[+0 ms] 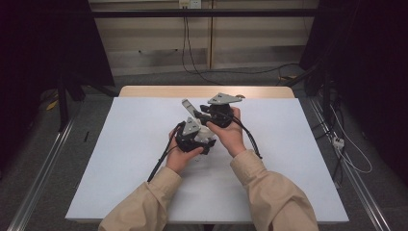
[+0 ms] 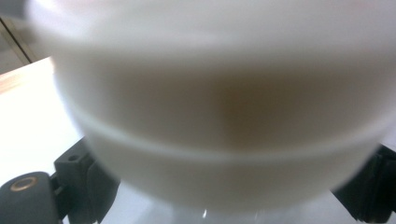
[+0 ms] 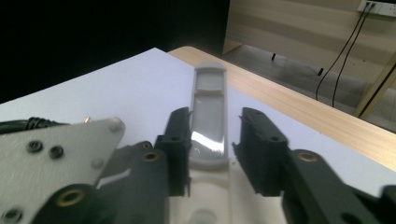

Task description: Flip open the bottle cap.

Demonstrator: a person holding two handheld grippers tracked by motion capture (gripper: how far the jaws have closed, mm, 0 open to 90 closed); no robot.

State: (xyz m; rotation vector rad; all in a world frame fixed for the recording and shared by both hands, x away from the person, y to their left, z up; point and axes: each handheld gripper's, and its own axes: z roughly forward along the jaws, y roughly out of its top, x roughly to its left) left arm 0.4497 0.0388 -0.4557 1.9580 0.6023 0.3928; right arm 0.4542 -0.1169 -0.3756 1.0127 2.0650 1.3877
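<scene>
A cream-white rounded object [image 1: 210, 143] with a long grey strip [image 1: 188, 106] sticking up from it is held over the middle of the white table [image 1: 120, 159]. My left gripper [image 1: 204, 146] is shut on the white body [image 2: 224, 116], which looms blurred in the left gripper view between both jaws. My right gripper [image 1: 198, 113] reaches in from the right. In the right gripper view its jaws straddle the grey strip [image 3: 208, 121], which has a glossy clear window. The left jaw touches it and a thin gap shows at the right jaw, so my right gripper [image 3: 215, 116] is open.
The white sheet covers a wooden table whose bare far edge [image 1: 207, 91] shows. Black cables [image 1: 161, 161] trail from both grippers across the sheet. Dark frames and floor cables [image 1: 346, 144] surround the table.
</scene>
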